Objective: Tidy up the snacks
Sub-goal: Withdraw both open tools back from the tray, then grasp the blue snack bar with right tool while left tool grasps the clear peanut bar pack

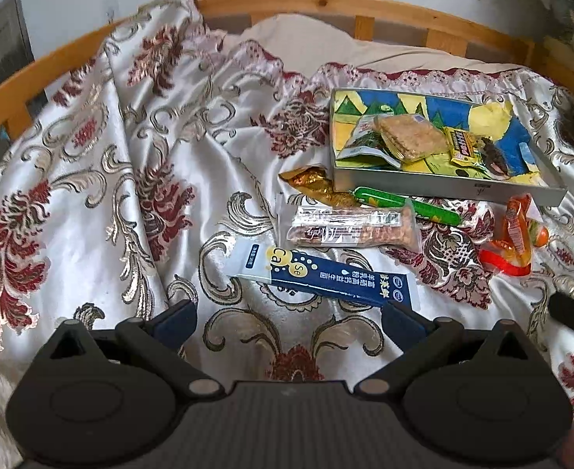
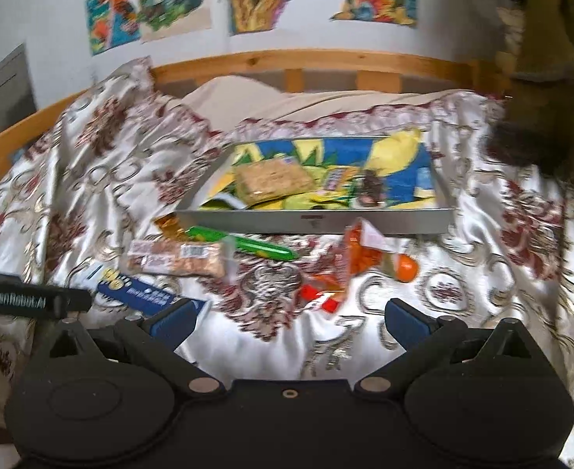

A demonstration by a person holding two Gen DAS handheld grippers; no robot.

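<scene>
A shallow grey box (image 1: 443,185) (image 2: 248,221) with a colourful lining lies on the bedspread and holds several snacks, among them a cracker pack (image 1: 408,135) (image 2: 271,179). In front of it lie loose snacks: a gold wrapper (image 1: 314,183), a green stick (image 1: 408,203) (image 2: 248,246), a clear nut bar (image 1: 349,226) (image 2: 173,260), a blue and white sachet (image 1: 322,273) (image 2: 146,291) and orange-red packets (image 1: 517,234) (image 2: 349,262). My left gripper (image 1: 291,324) is open just short of the sachet. My right gripper (image 2: 291,320) is open, near the orange-red packets.
A patterned satin bedspread (image 1: 91,179) covers the bed, rumpled at the left. A wooden bed rail (image 1: 287,2) curves behind, with posters on the wall. The left gripper's black body (image 2: 33,299) shows at the left edge of the right wrist view.
</scene>
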